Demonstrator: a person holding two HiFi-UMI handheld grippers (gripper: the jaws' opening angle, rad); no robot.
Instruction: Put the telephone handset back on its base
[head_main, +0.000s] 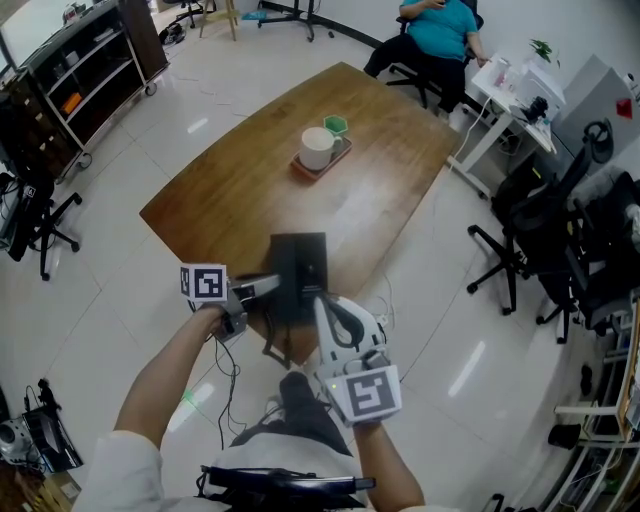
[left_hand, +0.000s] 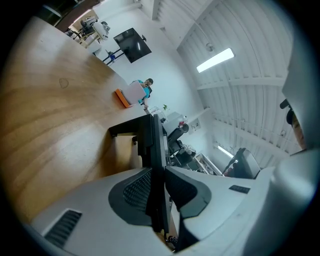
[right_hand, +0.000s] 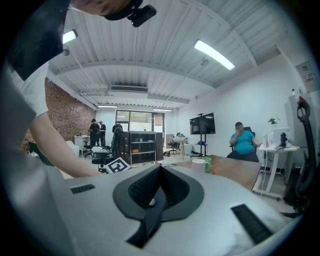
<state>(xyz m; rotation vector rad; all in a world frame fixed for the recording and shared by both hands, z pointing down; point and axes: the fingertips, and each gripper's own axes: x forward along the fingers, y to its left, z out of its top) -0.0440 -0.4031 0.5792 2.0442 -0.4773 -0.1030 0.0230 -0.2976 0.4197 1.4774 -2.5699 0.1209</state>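
A black telephone (head_main: 298, 275) lies at the near edge of the wooden table (head_main: 240, 190); I cannot tell its handset from its base. My left gripper (head_main: 268, 288) reaches in from the left and is shut on the telephone's edge. In the left gripper view the telephone (left_hand: 151, 145) shows as a thin black slab seen edge-on, with both pads of the left gripper (left_hand: 158, 169) against it. My right gripper (head_main: 323, 303) hovers at the telephone's near right corner. In its own view the right gripper (right_hand: 160, 168) points level across the room, shut and holding nothing.
A white mug (head_main: 317, 148) and a green cup (head_main: 336, 125) sit on a small tray at the table's far end. A seated person in a teal shirt (head_main: 440, 28) is beyond the table. Office chairs (head_main: 525, 255) stand to the right and shelves (head_main: 85, 75) to the left.
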